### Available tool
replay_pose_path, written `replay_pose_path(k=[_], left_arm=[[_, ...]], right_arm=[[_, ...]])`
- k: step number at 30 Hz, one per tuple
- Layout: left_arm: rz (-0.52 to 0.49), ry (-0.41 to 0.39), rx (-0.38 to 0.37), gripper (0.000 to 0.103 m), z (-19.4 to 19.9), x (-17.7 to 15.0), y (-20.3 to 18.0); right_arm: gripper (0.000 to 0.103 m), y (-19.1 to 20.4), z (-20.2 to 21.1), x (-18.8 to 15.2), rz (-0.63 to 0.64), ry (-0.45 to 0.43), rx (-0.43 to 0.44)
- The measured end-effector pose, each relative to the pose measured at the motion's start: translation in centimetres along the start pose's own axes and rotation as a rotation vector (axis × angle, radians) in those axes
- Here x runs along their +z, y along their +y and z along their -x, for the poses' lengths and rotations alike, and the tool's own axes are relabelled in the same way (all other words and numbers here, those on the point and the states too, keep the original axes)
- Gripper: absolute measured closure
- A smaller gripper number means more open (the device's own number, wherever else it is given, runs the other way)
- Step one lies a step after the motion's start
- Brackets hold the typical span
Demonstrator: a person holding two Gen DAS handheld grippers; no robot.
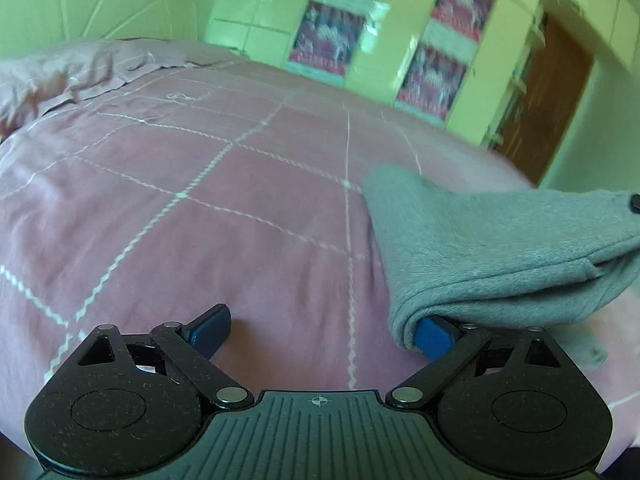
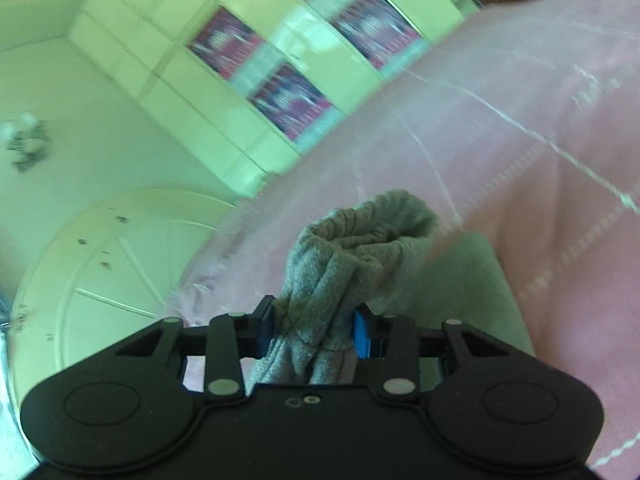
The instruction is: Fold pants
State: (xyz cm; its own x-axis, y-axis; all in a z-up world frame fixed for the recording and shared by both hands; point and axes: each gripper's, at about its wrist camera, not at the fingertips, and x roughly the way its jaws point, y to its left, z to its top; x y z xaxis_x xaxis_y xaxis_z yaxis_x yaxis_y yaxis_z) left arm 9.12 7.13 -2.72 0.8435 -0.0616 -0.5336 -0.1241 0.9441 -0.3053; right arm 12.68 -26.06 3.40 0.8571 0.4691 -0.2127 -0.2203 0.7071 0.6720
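Observation:
Grey pants (image 1: 492, 248) lie folded on the pink checked bedspread (image 1: 200, 208) at the right of the left wrist view, their right end lifted off the bed. My left gripper (image 1: 324, 332) stands open and low over the bed. Its right fingertip (image 1: 434, 336) is tucked under the near folded edge of the pants, and its left fingertip (image 1: 212, 328) rests over bare bedspread. In the tilted right wrist view, my right gripper (image 2: 314, 334) is shut on a bunched part of the pants (image 2: 344, 264), which stands up between its blue pads above the bedspread (image 2: 540, 160).
A crumpled pink pillow or sheet (image 1: 60, 76) lies at the bed's far left. Beyond the bed stands a pale wardrobe with patterned panels (image 1: 332, 36), with a brown door (image 1: 548, 100) to its right. The wardrobe (image 2: 280, 92) and ceiling fill the right wrist view's left side.

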Motion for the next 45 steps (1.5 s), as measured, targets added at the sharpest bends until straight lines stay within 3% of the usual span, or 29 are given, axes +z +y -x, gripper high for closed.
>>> replay_pose_path(k=[2, 4, 5, 7, 9, 13, 16, 20, 23, 25, 30, 33, 34, 35, 36, 39, 40, 43, 45], left_arm=[[-0.029, 0.006, -0.005, 0.008, -0.3, -0.5, -0.5], [-0.022, 0.019, -0.007, 0.007, -1.3, -0.9, -0.8], [-0.017, 0.024, -0.01, 0.007, -1.6, -1.1, -0.8], [-0.032, 0.025, -0.014, 0.007, -1.7, -1.3, -0.9], [-0.03, 0.026, -0.015, 0.007, -1.8, -1.2, -0.8], [-0.038, 0.024, -0.009, 0.006, -2.0, -1.2, -1.0], [-0.031, 0.038, -0.008, 0.005, -1.9, -0.9, -0.9], [0.032, 0.042, -0.037, 0.0, -0.3, -0.5, 0.2], [0.115, 0.008, -0.047, 0.0, 1.0, -0.3, 1.7], [0.115, -0.025, -0.049, 0.0, 0.8, 0.6, 1.8], [0.08, -0.032, -0.081, 0.0, -2.0, 3.8, -0.2], [0.015, -0.002, -0.096, 0.0, -4.2, 4.4, -2.0], [-0.02, 0.037, -0.088, 0.0, -5.2, 4.2, -2.5], [-0.059, 0.112, -0.044, 0.0, -6.6, 3.8, -2.9], [-0.067, 0.176, -0.041, 0.0, -7.9, 3.2, -2.8], [-0.065, 0.124, -0.078, 0.0, -7.7, 2.2, -2.0], [-0.065, 0.113, -0.077, 0.0, -7.4, 2.2, -2.0], [-0.059, 0.107, -0.07, 0.0, -6.6, 2.4, -2.2], [-0.067, 0.107, -0.07, 0.0, -6.4, 2.4, -2.2]], right_arm=[[0.073, -1.9, 0.3, -1.0, 0.004, -0.012, -0.074], [0.074, -7.3, -1.9, -2.8, -0.166, 0.141, -0.251], [0.075, -9.9, -2.8, -3.8, -0.268, 0.2, -0.262], [0.073, -10.5, -2.0, -4.1, -0.255, 0.144, -0.191], [0.071, -9.8, -2.3, -3.8, -0.209, 0.16, -0.202], [0.07, -11.1, -2.7, -3.7, -0.257, 0.163, -0.17], [0.061, -11.7, -1.5, -3.6, -0.275, 0.149, -0.115], [0.034, -10.6, 2.7, -3.5, -0.161, 0.003, -0.181], [0.04, -10.2, 4.6, -2.6, -0.087, -0.111, -0.206], [0.04, -8.6, 4.7, -1.9, -0.003, -0.152, -0.155], [0.04, -4.4, 1.2, -1.2, 0.112, -0.08, -0.002], [0.034, -4.6, -1.3, -1.7, 0.155, 0.008, -0.032], [0.036, -5.5, -2.6, -2.0, 0.145, 0.08, -0.102], [0.046, -6.8, -3.5, -2.5, 0.118, 0.157, -0.165], [0.051, -7.6, -3.5, -2.7, 0.109, 0.148, -0.169], [0.053, -7.9, -1.5, -2.5, 0.075, 0.101, -0.082], [0.05, -7.1, 0.1, -2.4, 0.098, 0.029, -0.053], [0.01, -5.7, 2.9, -3.2, 0.19, -0.108, -0.063], [0.012, -6.5, 3.1, -3.7, 0.163, -0.104, -0.122]])
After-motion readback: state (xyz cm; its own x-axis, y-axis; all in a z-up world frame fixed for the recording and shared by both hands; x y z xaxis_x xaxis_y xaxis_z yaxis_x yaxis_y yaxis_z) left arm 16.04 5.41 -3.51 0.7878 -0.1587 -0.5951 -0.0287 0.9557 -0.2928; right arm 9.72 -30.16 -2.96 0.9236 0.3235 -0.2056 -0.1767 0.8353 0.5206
